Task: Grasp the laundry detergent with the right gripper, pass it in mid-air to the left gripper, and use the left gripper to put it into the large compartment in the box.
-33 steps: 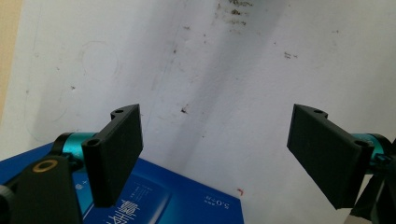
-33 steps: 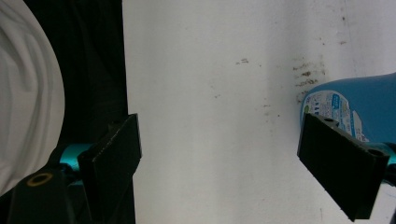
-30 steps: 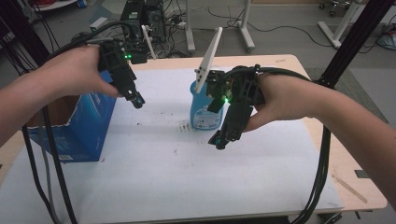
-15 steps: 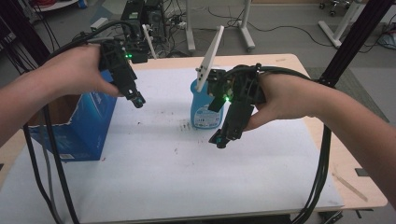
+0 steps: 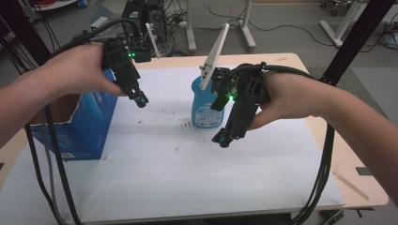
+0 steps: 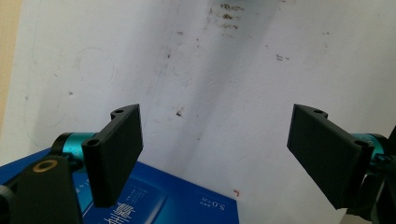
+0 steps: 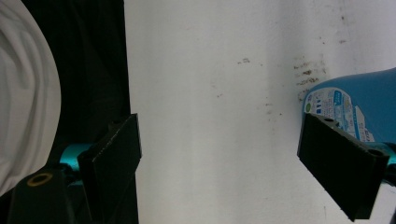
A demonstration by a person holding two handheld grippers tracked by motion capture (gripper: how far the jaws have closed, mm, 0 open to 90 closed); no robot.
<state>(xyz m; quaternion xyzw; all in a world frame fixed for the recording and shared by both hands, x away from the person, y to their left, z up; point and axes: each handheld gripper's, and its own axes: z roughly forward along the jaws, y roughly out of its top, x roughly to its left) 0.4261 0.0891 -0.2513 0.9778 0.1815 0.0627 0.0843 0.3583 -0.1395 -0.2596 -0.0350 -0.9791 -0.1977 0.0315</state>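
Item one, far left: the blue box [image 5: 80,126]. It stands open-topped on the white table cover [image 5: 187,178], near the table's 9 o'clock edge. In the left gripper view its printed top [image 6: 154,203] lies at 6 o'clock, under the near ends of the jaws.

Item two: your left gripper [image 5: 140,99]. You hold it in the air just beside the box's upper right corner, tips pointing down toward 5 o'clock. Its jaws are spread wide with nothing between them; in its own view only the stained white cover [image 6: 210,84] lies in the gap.

Item three, centre: the blue bottle [image 5: 206,110]. It stands upright on the cover, a little past the table's middle toward 12 o'clock, well apart from the box. A white label faces you low on its front. In the right gripper view the bottle [image 7: 355,102] sits at 3 o'clock, just behind the right-hand jaw; contact cannot be told.

Item four: your right gripper [image 5: 223,139]. You hold it just beside the bottle, on its 4 o'clock side, tips angled down toward 7 o'clock. Its jaws are spread wide and grip nothing.

Item five, far right: a thin wooden stick [image 5: 351,183], flat on the bare tabletop [image 5: 363,192] near the 4 o'clock corner.
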